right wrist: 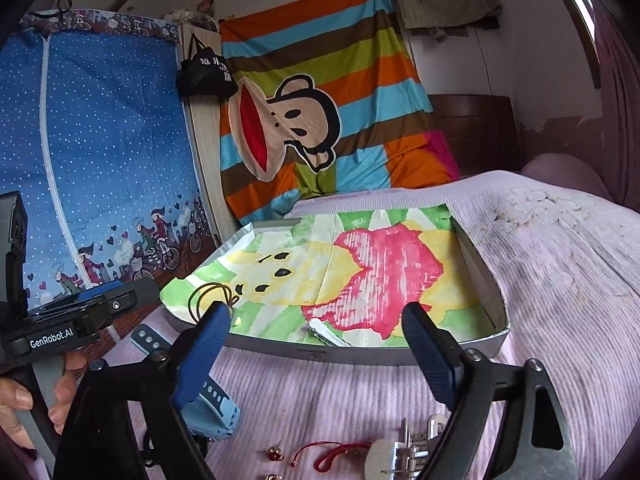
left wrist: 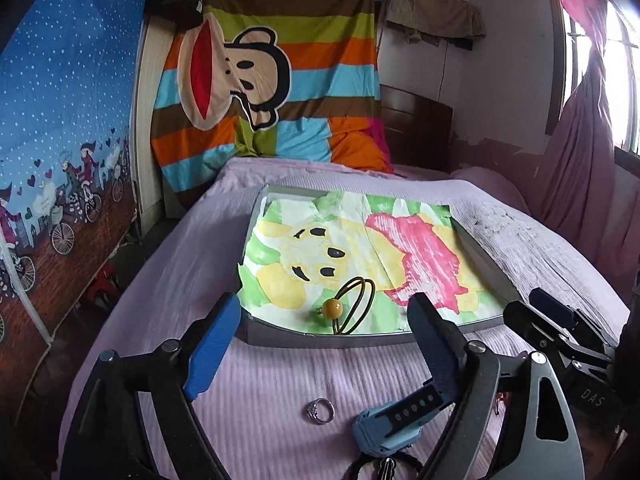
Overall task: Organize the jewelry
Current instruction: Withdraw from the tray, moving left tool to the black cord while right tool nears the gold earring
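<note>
Two grippers hover with fingers spread, gripping nothing: the left gripper (left wrist: pixel 324 344) and the right gripper (right wrist: pixel 316 344). One shallow grey tray (left wrist: pixel 486 258) lined with cartoon-print paper sits mid-bed, holding one brown hair tie with a yellow bead (left wrist: pixel 352 308) and one silver clip (right wrist: pixel 326 333) at its near edge. Near the bed's front edge lie one silver ring (left wrist: pixel 321 411), one blue watch (left wrist: pixel 386 424), one red cord (right wrist: pixel 332 454) and one metal watch (right wrist: pixel 408 450).

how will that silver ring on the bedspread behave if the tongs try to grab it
The silver ring looks small, rigid and light, so it should not flex. Its smooth metal may slip between the pads. Lying flat on the soft ribbed bedspread, it probably sinks rather than rolls.
</note>
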### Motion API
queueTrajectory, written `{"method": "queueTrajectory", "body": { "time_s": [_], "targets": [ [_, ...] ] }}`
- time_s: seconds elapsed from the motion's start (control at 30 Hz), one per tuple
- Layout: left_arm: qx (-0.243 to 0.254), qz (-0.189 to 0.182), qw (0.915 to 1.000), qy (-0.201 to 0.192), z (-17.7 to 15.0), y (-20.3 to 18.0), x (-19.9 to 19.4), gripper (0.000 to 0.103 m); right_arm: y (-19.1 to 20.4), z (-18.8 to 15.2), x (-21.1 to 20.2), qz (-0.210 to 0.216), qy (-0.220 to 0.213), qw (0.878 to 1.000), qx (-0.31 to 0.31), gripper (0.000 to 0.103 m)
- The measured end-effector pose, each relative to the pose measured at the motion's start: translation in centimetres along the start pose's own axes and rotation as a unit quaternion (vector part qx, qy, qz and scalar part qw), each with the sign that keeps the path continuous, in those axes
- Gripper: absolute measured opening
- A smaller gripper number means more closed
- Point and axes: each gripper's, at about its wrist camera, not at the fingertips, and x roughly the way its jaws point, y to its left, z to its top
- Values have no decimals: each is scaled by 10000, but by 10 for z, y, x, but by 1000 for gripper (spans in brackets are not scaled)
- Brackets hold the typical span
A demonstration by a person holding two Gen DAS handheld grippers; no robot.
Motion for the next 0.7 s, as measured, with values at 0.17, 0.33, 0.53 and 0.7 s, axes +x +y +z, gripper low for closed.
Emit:
{"method": "queueTrajectory", "body": {
  "time_s": [0.17, 0.33, 0.53, 0.7],
  "targets": [
    [43, -8, 9988, -478, -9, 0, -41, 95, 11, -2, -32, -19, -418, 9989, -194, 103],
    [75, -79, 9972, -734, -20, 0, -74, 96, 17, -10, -52, -37, -546, 9982, -232, 103],
    [289, -71, 9979, -572, -40, -4, -89, 96, 22, -28, -62, -97, -350, 9985, -414, 103],
    [333, -137, 9990, -260, -56, -2, -84, 96, 18, -41, -61, -76, -26, 9988, -479, 103]
  ]
}}
